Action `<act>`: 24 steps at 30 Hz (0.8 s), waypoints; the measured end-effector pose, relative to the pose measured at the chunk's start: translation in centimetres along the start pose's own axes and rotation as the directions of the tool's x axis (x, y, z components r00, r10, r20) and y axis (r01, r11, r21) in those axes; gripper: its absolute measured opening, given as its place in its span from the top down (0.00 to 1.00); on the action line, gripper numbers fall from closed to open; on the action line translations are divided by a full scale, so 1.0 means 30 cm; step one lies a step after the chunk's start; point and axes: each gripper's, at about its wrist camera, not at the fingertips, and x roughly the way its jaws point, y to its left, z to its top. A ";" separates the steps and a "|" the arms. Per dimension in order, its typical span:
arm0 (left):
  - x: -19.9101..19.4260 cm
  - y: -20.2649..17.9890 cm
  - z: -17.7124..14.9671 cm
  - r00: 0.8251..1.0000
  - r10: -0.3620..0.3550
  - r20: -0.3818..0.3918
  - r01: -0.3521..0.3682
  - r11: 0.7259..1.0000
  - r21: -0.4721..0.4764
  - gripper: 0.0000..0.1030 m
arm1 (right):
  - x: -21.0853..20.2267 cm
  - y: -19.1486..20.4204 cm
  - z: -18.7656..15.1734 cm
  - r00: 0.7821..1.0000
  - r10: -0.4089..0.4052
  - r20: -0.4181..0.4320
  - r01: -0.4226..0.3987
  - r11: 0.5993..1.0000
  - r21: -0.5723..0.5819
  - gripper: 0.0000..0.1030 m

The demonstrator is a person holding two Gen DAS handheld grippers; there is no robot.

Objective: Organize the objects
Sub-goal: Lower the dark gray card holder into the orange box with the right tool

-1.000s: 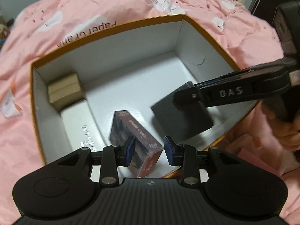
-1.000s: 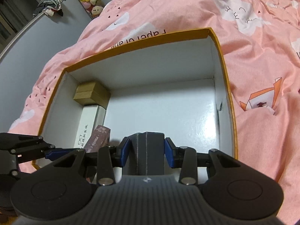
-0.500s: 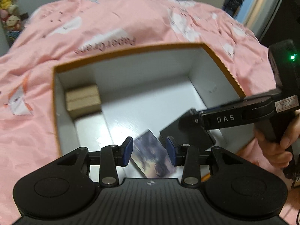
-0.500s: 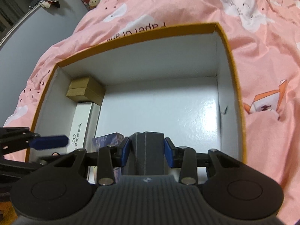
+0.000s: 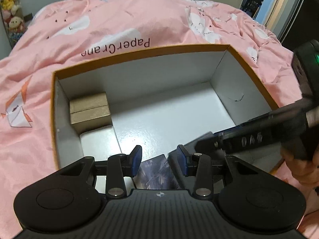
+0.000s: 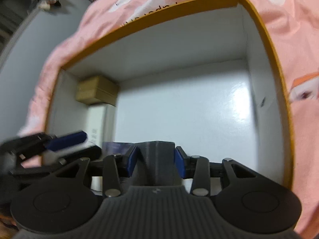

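Note:
An open box with an orange rim [image 5: 139,55] and white inside lies on the pink bed; it also shows in the right wrist view [image 6: 265,37]. A tan box [image 5: 89,111] sits in its far left corner, with a white box [image 5: 99,141] in front of it. A dark purple box [image 5: 157,173] lies on the box floor under my left gripper [image 5: 159,159], which is open and empty. My right gripper [image 6: 156,160] is shut on a dark grey box [image 6: 157,163] low inside the near part of the box, beside the purple box.
The pink bedcover [image 5: 119,20] with white clouds surrounds the box. Plush toys [image 5: 10,10] stand at the far left wall. A doorway [image 5: 259,2] is at the far right. The far right part of the box floor [image 5: 179,111] is bare.
My left gripper let go of the purple box, which dropped flat onto the box floor, and pulled back and up. My right gripper lowered the grey box deeper into the box.

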 end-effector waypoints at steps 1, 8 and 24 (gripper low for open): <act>0.010 0.001 0.007 1.000 0.002 -0.008 -0.002 1.000 -0.004 0.57 | 0.005 0.013 -0.004 1.000 -0.027 -0.009 0.027 0.999 -0.031 0.56; 0.105 0.008 0.056 0.996 -0.010 -0.088 0.007 0.999 -0.035 0.65 | 0.009 0.063 -0.032 0.995 -0.094 -0.030 0.088 0.983 -0.164 0.52; 0.174 0.055 0.033 0.977 -0.057 -0.208 0.041 0.996 -0.083 0.77 | 0.015 0.053 -0.031 0.995 -0.027 -0.099 0.008 0.982 -0.191 0.64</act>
